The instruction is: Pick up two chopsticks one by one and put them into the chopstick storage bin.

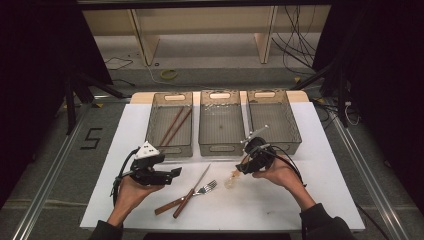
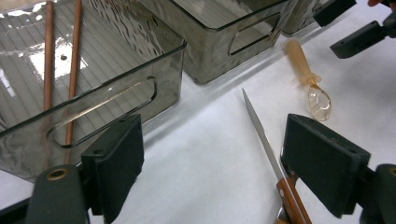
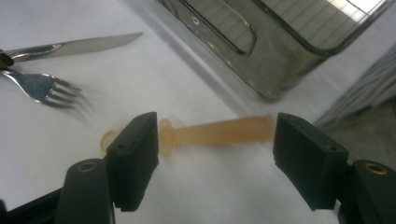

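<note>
High view overhead facing forward, gripper views low, close along jaws, sharing the knife (image 2: 262, 135).

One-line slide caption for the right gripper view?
Open right gripper straddles the amber spoon lying on the white table, fork and knife beyond.

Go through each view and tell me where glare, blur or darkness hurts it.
High view: dark surroundings, only the white table lit. Left gripper view: glare on the chopstick bin's floor; jaws near the lens soft. Right gripper view: spoon slightly blurred, fork tines smeared.
</note>
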Demonstrator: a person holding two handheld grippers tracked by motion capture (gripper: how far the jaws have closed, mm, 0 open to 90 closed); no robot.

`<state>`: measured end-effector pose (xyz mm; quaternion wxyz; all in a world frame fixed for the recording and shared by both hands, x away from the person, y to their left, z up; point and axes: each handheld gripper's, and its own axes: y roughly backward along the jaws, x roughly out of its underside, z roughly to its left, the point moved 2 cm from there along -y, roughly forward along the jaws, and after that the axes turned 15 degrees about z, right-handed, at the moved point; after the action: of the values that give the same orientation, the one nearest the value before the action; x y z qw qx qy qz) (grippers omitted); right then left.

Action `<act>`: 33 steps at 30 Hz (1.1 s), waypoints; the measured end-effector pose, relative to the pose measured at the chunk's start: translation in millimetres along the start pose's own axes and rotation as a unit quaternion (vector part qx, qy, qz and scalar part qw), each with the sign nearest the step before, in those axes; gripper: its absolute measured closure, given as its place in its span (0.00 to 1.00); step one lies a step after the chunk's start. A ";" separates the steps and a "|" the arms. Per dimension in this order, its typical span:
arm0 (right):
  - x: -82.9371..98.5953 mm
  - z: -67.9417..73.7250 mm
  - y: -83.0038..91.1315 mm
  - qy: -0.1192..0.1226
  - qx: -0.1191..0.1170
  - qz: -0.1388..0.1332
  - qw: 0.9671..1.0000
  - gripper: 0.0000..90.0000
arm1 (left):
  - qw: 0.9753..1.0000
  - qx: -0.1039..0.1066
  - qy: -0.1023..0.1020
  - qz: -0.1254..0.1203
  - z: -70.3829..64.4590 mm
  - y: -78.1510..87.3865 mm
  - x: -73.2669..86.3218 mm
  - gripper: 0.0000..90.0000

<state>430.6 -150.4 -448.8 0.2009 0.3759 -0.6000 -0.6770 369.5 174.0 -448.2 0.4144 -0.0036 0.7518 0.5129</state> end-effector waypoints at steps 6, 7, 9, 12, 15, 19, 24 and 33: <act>-11.9 -1.5 -9.7 0.005 -0.008 0.004 1.000 0.36 | 1.000 0.002 -0.005 0.005 -2.3 -0.3 5.2 0.22; -12.4 -0.5 -10.9 0.018 -0.007 0.009 1.000 0.37 | 1.000 0.002 -0.005 0.005 -2.9 -0.8 5.8 0.22; -12.6 0.0 -12.3 0.044 -0.016 0.015 0.999 0.37 | 1.000 0.003 -0.003 0.005 -3.4 -1.3 6.5 0.22; -13.4 1.2 -15.2 0.086 -0.026 0.022 0.996 0.37 | 1.000 0.004 -0.006 0.007 -4.0 -2.0 6.8 0.22; -15.8 1.2 -19.5 0.117 -0.043 0.035 0.992 0.36 | 1.000 0.004 -0.005 0.009 -4.3 -3.0 7.3 0.22; -17.8 1.0 -21.2 0.161 -0.045 0.052 0.985 0.35 | 1.000 0.006 -0.005 0.010 -4.0 -2.8 7.8 0.22; -16.7 3.2 -21.4 0.203 -0.043 0.063 0.976 0.35 | 1.000 0.006 -0.003 0.013 -3.1 -3.7 8.6 0.22; -15.1 11.3 -29.2 0.249 -0.013 0.070 0.966 0.34 | 1.000 0.007 -0.002 0.018 -3.0 -6.5 9.5 0.22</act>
<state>437.0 -126.1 -472.9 0.3956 0.4869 -0.5474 -0.5538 364.2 172.5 -458.8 0.4072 0.0139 0.7545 0.5145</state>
